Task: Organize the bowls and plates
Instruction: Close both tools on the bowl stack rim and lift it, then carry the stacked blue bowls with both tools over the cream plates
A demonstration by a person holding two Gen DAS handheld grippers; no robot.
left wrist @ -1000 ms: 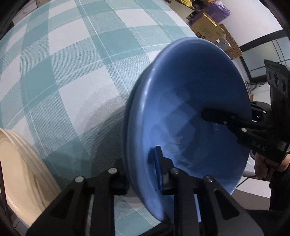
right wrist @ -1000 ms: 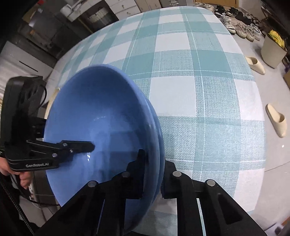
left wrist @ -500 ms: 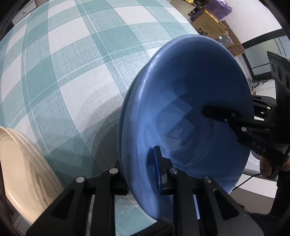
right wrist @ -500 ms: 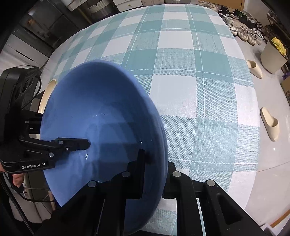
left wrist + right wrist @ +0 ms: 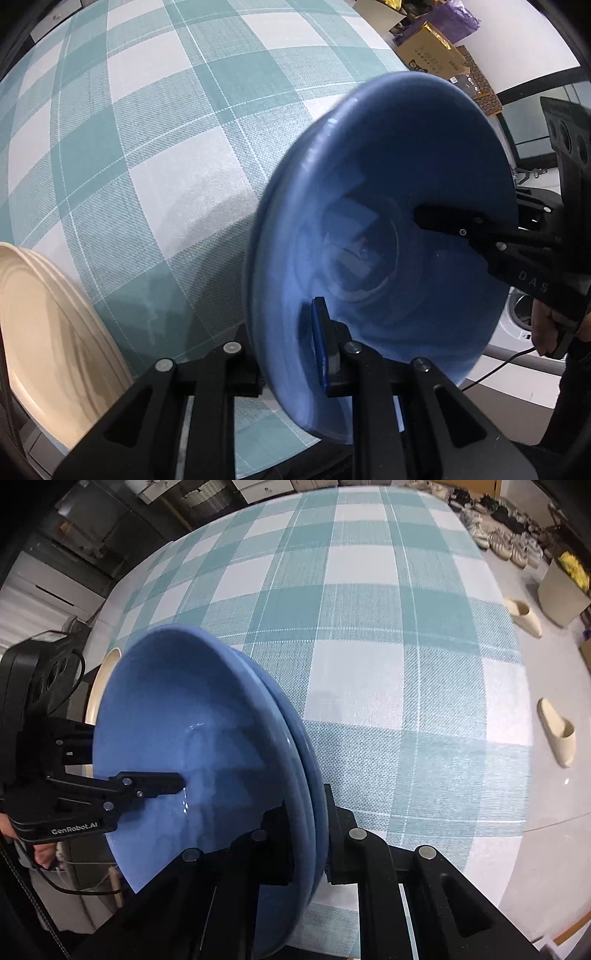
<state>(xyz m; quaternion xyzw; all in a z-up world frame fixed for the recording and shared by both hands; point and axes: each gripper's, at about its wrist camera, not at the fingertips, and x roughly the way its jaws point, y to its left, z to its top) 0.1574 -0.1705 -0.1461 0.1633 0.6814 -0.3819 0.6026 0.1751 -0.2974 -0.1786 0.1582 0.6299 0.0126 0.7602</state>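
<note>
Two grippers pinch opposite sides of the blue bowls: our left gripper has its jaws clamped on the near rim, one finger inside and one outside, and our right gripper grips the far rim the same way. We see two nested rims in the right wrist view. The bowls sit tilted above the teal checked tablecloth, a cream plate just beside them

Black hand-held gripper, silver screws (GenRobot.AI lettering)
</note>
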